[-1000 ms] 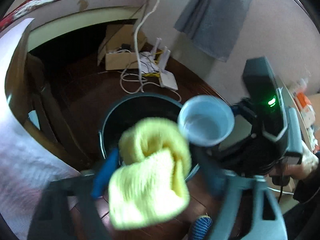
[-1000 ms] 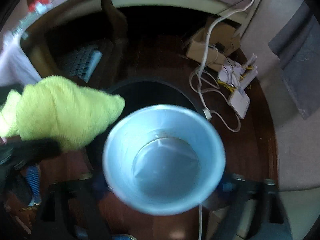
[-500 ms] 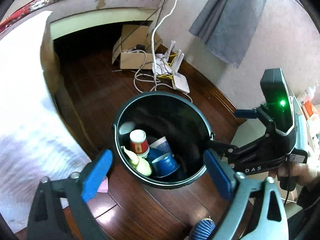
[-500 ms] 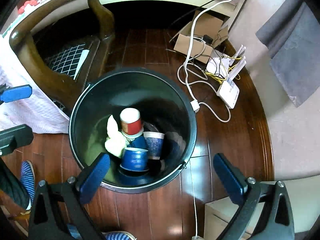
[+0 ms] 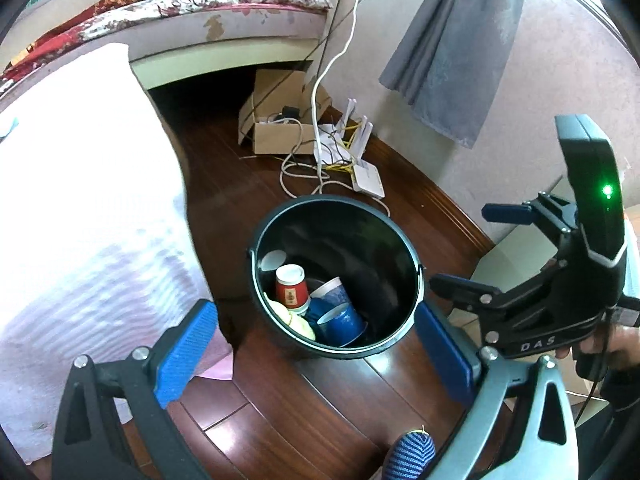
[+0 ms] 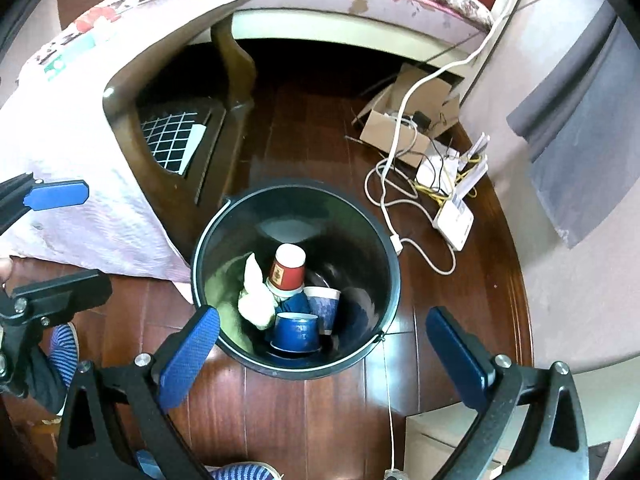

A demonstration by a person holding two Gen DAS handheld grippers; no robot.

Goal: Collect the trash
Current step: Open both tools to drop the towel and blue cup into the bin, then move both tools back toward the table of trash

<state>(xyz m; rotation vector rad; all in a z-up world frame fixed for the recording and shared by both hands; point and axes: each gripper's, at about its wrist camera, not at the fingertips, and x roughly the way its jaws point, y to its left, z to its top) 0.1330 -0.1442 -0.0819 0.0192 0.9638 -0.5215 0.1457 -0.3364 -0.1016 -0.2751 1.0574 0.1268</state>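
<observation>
A black bin (image 5: 362, 354) stands on the dark wooden floor, below and ahead of both grippers. Inside it lie a red paper cup (image 5: 291, 288), blue paper cups (image 5: 340, 318) and a yellow cloth (image 5: 298, 322). The right wrist view shows the same bin (image 6: 296, 374), with the red cup (image 6: 287, 268), a blue cup (image 6: 296, 330) and the cloth (image 6: 254, 298) in it. My left gripper (image 5: 314, 350) hangs above the bin, open and empty. My right gripper (image 6: 324, 356) is open and empty too, and also appears at the right of the left wrist view (image 5: 480, 250).
A table with a pale cloth (image 5: 80, 220) and a wooden chair (image 6: 224, 128) stand left of the bin. Behind it lie a cardboard box (image 5: 276, 136), white cables and a router (image 5: 368, 178). A grey curtain (image 5: 452, 40) hangs at the wall. Striped slippers (image 5: 412, 456) show below.
A second ago the left gripper held the yellow cloth and the right a pale blue cup over the bin. Both things now lie in the bin, and both grippers stand open and higher.
</observation>
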